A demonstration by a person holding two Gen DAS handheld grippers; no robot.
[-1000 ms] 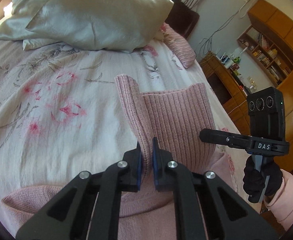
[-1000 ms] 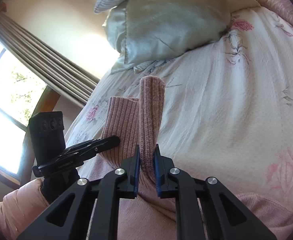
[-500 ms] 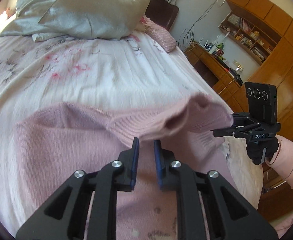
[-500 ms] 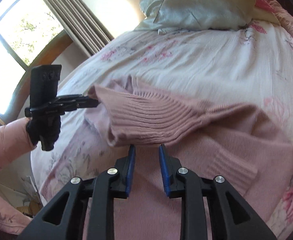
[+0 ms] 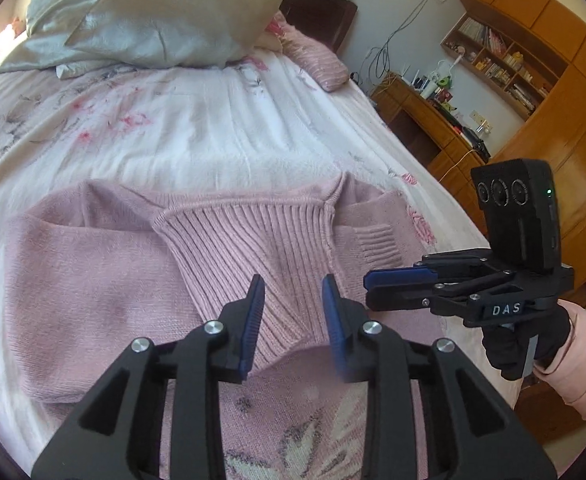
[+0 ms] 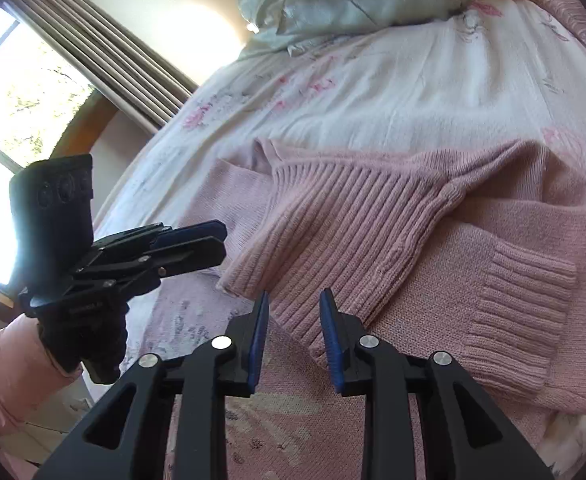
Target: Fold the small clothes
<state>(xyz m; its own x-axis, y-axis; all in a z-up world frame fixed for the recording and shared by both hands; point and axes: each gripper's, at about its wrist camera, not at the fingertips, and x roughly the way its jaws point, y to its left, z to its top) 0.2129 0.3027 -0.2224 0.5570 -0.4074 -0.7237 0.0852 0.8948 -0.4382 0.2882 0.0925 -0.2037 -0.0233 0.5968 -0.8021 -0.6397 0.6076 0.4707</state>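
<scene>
A pink knit sweater [image 5: 93, 264] lies flat on the bed, its ribbed hem [image 5: 253, 240] folded up over the body. My left gripper [image 5: 293, 292] is open just above the hem's near edge, with nothing between its fingers. In the right wrist view the same ribbed hem [image 6: 353, 220] lies across the sweater, with a ribbed sleeve cuff [image 6: 521, 312] to its right. My right gripper [image 6: 295, 304] is open over the hem's corner and holds nothing. Each gripper appears in the other's view: the right gripper [image 5: 369, 286] and the left gripper [image 6: 223, 242], both held by gloved hands.
The floral white bedspread [image 5: 213, 120] stretches beyond the sweater. Silvery pillows [image 5: 165, 12] and a pink striped pillow [image 5: 321, 64] sit at the headboard. A wooden desk and shelves [image 5: 433, 120] stand past the bed's right edge. A window with curtains [image 6: 33, 80] is on the left.
Both grippers were shut on the lifted ribbed hem a second ago. They carried it forward, let go and opened wider. The hem now lies folded on the sweater.
</scene>
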